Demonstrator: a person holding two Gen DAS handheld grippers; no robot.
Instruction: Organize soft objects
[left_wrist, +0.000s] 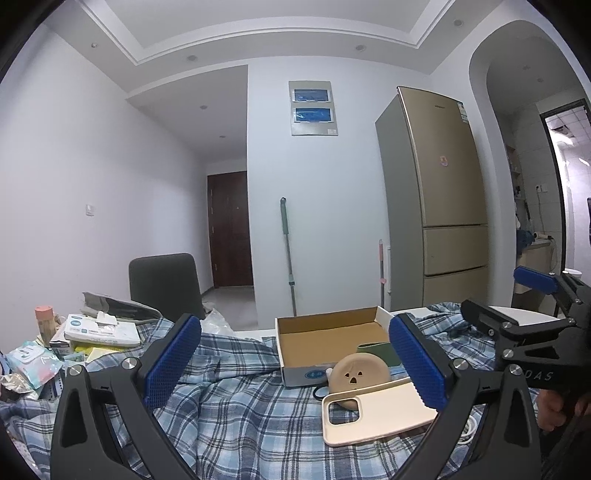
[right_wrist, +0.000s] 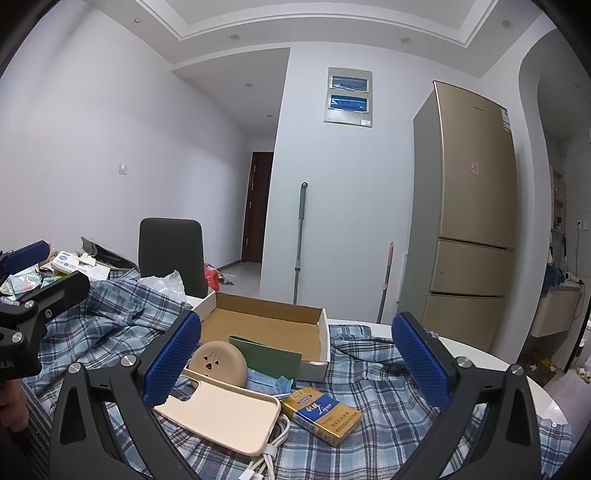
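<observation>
A beige phone case (left_wrist: 373, 411) lies on the blue plaid cloth (left_wrist: 229, 398), in front of a round beige pouch (left_wrist: 356, 374) and a dark green item (left_wrist: 376, 352). An open cardboard box (left_wrist: 332, 332) stands behind them. My left gripper (left_wrist: 295, 363) is open and empty above the cloth. My right gripper (right_wrist: 295, 360) is open and empty, with the phone case (right_wrist: 221, 413), the pouch (right_wrist: 219, 360), the green item (right_wrist: 267, 356) and the box (right_wrist: 266, 325) between its fingers. The right gripper also shows in the left wrist view (left_wrist: 517, 306).
A gold and blue cigarette pack (right_wrist: 321, 415) and a white cable (right_wrist: 273, 446) lie on the cloth. Blue packets (right_wrist: 267, 382) sit by the box. Tissue packs and clutter (left_wrist: 92, 332) lie at the left. A dark chair (left_wrist: 164, 284) stands behind.
</observation>
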